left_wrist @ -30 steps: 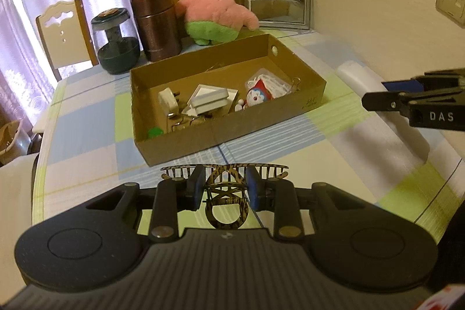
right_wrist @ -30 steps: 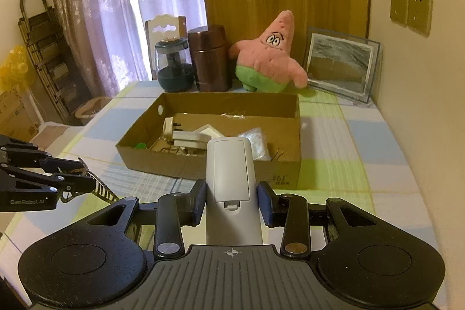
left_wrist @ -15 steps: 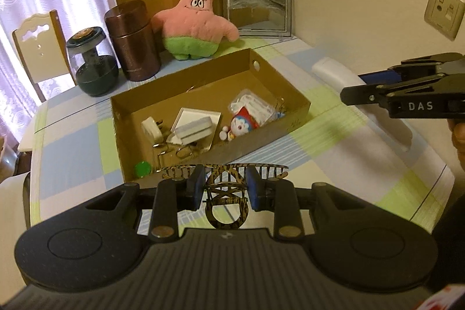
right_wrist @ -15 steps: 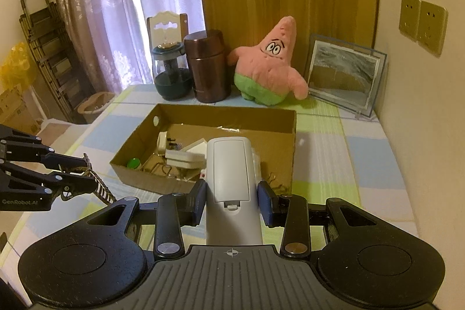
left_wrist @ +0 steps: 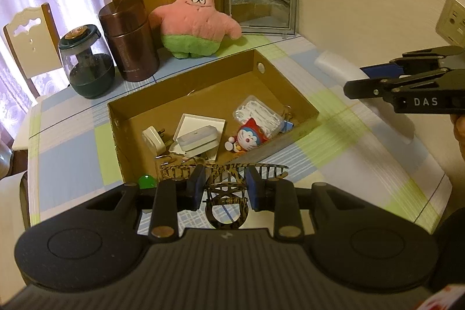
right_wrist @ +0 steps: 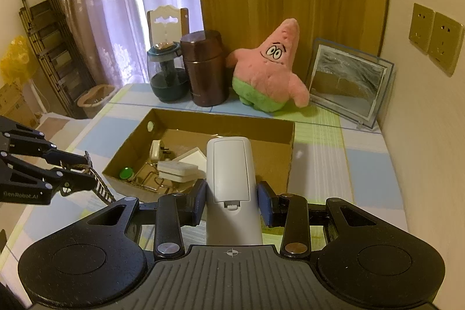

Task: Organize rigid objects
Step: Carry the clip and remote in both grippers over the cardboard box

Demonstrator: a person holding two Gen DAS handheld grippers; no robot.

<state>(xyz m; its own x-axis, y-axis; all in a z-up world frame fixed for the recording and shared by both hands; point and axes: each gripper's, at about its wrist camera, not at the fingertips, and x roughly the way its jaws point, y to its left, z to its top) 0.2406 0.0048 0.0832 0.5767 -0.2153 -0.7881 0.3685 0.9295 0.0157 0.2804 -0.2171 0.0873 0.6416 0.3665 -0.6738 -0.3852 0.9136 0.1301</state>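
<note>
While the left tool (left_wrist: 223, 188) pinches a hair claw (left_wrist: 223, 179), the right tool (right_wrist: 232, 201) clamps a remote (right_wrist: 231, 179).

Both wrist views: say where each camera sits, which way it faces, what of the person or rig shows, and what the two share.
Left wrist: sits on the left gripper, tilted down at the cardboard box; its fingers clamp a leopard-print hair claw; the right gripper juts in at right, by a bit of hand.
Right wrist: sits on the right gripper, facing the box and back wall; its fingers clamp a white remote; the left gripper enters at left.
Shared: box, Patrick plush, brown canister, picture frame.
</note>
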